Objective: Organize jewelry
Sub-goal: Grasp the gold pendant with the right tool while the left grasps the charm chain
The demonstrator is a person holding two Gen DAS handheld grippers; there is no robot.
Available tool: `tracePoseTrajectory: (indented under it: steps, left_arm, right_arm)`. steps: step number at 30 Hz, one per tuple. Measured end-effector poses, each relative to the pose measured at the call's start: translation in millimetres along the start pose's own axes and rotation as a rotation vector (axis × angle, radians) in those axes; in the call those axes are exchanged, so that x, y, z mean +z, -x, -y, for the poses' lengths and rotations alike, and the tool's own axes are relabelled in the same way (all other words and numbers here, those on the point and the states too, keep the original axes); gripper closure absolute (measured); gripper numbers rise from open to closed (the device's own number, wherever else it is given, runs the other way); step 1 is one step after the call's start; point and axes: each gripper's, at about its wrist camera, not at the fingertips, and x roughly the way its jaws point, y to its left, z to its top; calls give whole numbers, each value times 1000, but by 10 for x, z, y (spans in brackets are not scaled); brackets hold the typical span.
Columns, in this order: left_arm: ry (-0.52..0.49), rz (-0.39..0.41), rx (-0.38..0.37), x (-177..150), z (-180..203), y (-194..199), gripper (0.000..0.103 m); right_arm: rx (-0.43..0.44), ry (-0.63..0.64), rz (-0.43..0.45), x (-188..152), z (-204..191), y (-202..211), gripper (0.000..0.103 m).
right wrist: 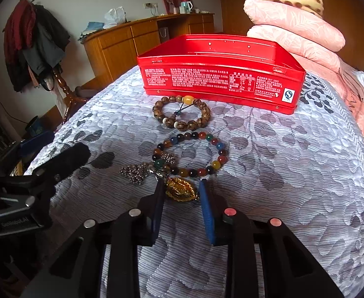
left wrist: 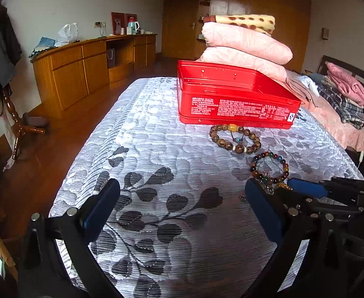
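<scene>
We are seeing right gripper (right wrist: 182,198) narrowed around gold pendant (right wrist: 181,190), blue pads flanking it; contact unclear. Left gripper (left wrist: 182,213) gaping wide, hovering low over quilted bedspread (left wrist: 157,129), holding nothing. Pendant lying just beside multicolor bead bracelet (right wrist: 191,154); brown bead bracelet (right wrist: 182,113) resting against open red tin (right wrist: 219,79). Bed edge falling off left.

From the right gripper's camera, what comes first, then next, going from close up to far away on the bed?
Gold pendant between the right gripper fingers → colorful bead bracelet → brown bead bracelet → red tin box.
</scene>
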Motion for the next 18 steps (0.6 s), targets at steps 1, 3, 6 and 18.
tracePoseTrajectory:
  steps: [1,3,6,18]
  left_arm:
    - [-2,-8,-9,0,13,-5,5]
    - [2,-33,-51,-3,54,-26,5]
    - [6,-75,-110,-23,150,-80,5]
    - [-60,-154,-149,-13,528,-299,28]
  right_arm:
    - [-2,-6,2,-7,19,15,75]
    - [-12,-23,8,-26,85,64,75]
    - [-27,-44,21,-42,172,133,75]
    - [-22,-100,38,-86,397,209,75]
